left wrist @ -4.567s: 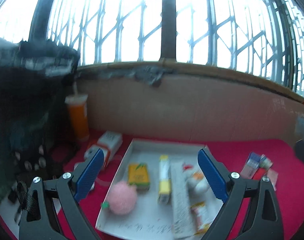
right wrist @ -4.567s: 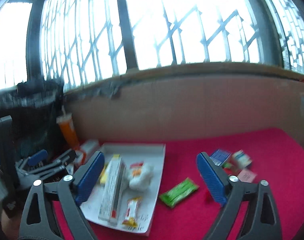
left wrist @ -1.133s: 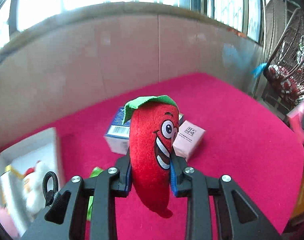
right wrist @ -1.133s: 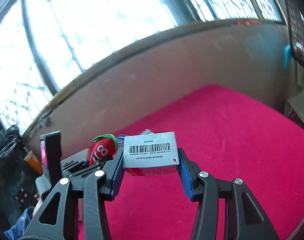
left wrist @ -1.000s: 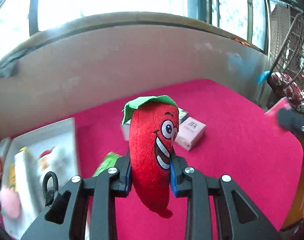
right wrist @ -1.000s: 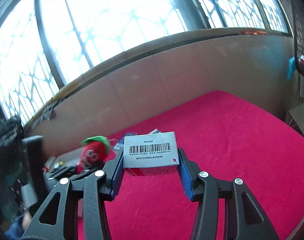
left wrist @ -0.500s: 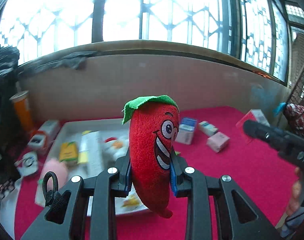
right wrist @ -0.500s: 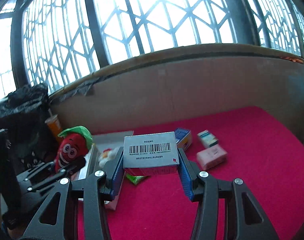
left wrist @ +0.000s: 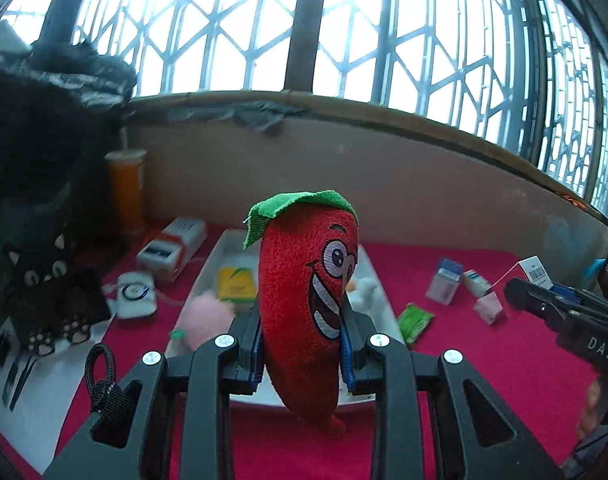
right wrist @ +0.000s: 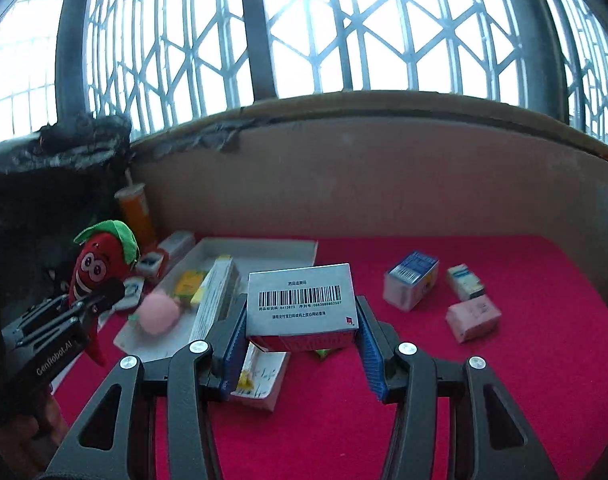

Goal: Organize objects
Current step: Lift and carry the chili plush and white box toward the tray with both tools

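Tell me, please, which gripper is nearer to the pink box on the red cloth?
Right. The right gripper, holding a barcode box, hangs just left of the pink box. The left gripper, holding the chili toy, is beyond the white tray.

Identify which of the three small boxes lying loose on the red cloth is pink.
The pink box, nearest the camera of the three; the blue-and-white box and the small white box lie behind it.

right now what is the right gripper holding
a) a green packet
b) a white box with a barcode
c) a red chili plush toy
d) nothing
b: the right gripper is closed on the white barcode box, pads pressed against both its sides, while the chili plush sits in the left gripper.
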Motion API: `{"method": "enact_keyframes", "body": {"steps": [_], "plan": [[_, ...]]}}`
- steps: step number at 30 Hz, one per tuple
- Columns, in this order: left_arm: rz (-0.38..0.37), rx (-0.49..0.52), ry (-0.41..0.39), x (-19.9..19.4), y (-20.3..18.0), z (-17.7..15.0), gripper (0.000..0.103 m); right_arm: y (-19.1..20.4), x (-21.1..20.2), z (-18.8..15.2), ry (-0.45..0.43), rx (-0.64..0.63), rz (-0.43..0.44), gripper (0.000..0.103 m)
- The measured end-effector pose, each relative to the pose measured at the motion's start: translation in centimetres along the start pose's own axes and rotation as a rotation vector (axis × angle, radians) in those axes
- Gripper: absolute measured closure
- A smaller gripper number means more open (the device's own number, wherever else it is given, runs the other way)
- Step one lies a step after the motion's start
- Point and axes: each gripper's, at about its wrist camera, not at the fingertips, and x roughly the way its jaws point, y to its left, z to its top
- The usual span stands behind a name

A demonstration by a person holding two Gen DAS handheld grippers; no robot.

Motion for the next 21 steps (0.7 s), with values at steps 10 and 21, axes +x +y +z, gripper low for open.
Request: {"method": "enact_keyframes", "body": {"steps": [10, 21], "plan": [[0.085, -0.042, -0.048, -2.0, 6.7, 0.3, 0.075, 8.6, 0.3, 1.5, -0.118, -0.131, 0.080, 0.050], [0.146, -0.049, -0.117, -3.9, 8.0, 2.2, 0.075, 10.0, -1.7, 2.9, -0.219, -0.117, 0.082, 0.050]]}}
